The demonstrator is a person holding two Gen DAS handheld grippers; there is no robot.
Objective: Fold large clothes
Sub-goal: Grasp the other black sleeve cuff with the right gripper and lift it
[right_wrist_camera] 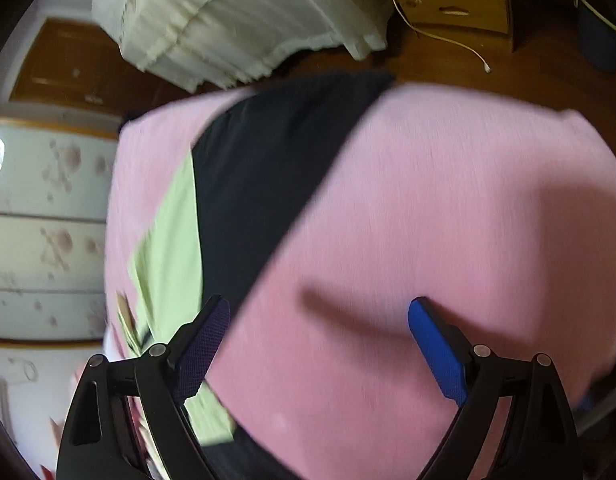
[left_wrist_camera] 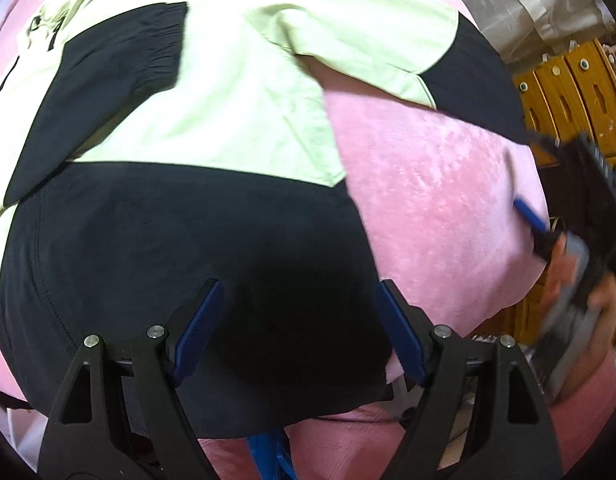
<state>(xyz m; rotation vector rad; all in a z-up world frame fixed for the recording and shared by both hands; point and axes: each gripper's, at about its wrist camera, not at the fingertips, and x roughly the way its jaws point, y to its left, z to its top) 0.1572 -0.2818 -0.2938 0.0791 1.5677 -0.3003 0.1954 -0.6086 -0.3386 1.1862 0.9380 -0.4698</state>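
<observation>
A large garment in pale green and black lies spread on a pink plush surface. My left gripper hangs over the garment's black lower panel, open, with nothing between its blue pads. In the right wrist view a black sleeve or panel runs diagonally beside a pale green strip. My right gripper stands open over bare pink cloth, holding nothing. The other gripper and the hand that grips it show blurred at the right edge of the left wrist view.
Wooden drawers stand past the pink surface on the right. Pale curtain fabric hangs over a wooden floor, where a white cable trails. A white flowered cabinet sits at the left.
</observation>
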